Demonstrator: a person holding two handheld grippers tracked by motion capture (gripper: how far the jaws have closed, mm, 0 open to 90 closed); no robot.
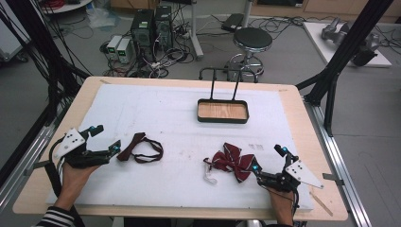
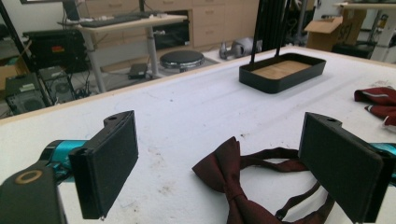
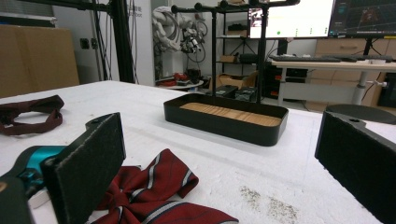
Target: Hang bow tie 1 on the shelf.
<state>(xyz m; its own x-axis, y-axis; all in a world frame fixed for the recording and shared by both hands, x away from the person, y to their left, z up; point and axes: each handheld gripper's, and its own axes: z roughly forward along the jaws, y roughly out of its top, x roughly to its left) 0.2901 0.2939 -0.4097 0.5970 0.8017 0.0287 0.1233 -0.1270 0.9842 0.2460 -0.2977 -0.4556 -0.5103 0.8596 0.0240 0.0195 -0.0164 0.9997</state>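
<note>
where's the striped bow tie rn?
In the high view the striped bow tie lies flat on the white mat's near right part, just left of the open right gripper and nearer the person than the black tray.

Both hands are holding their grippers low, forearms entering from below; the left gripper (image 1: 105, 139) and right gripper (image 1: 269, 159) are gaping wide, fingers (image 2: 111, 164) empty.

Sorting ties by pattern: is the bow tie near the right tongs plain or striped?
Striped: red bow tie with pale stripes, clearest in the right gripper view.
</note>
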